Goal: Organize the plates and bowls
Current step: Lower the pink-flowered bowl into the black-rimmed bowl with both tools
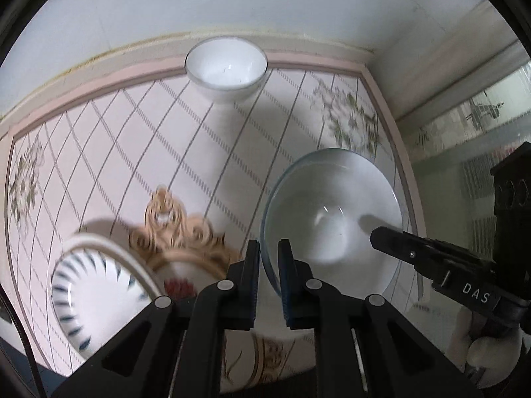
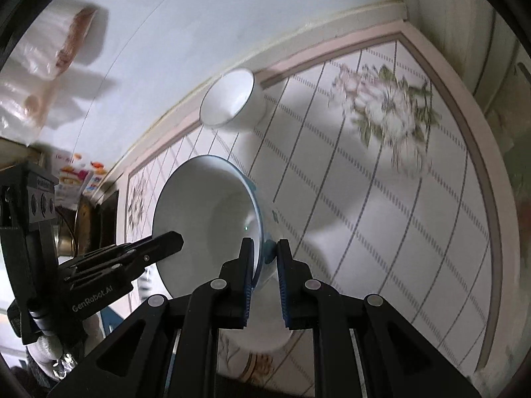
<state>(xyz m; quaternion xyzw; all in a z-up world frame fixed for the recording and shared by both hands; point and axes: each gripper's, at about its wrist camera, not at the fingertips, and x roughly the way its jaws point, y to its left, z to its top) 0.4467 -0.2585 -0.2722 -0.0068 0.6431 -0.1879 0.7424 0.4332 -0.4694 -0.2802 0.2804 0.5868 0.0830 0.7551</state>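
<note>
My left gripper (image 1: pixel 268 262) is shut on the near rim of a white blue-rimmed bowl (image 1: pixel 335 219), held above the table. My right gripper (image 2: pixel 264 265) is shut on the opposite rim of the same bowl (image 2: pixel 205 219), which tilts toward the camera; its finger (image 1: pixel 398 242) shows in the left wrist view. The left gripper's finger (image 2: pixel 159 245) shows in the right wrist view. A plain white bowl (image 1: pixel 226 68) stands by the wall at the table's far edge and also shows in the right wrist view (image 2: pixel 229 99). A white plate with blue dashes (image 1: pixel 89 292) sits at the lower left.
The table (image 1: pixel 132 139) has a floral, gridded pink top. A gold-ornamented dish (image 1: pixel 186 242) lies beside the striped plate. A white wall (image 1: pixel 232 0) runs behind the table. A plastic bag (image 2: pixel 43 66) hangs at the upper left.
</note>
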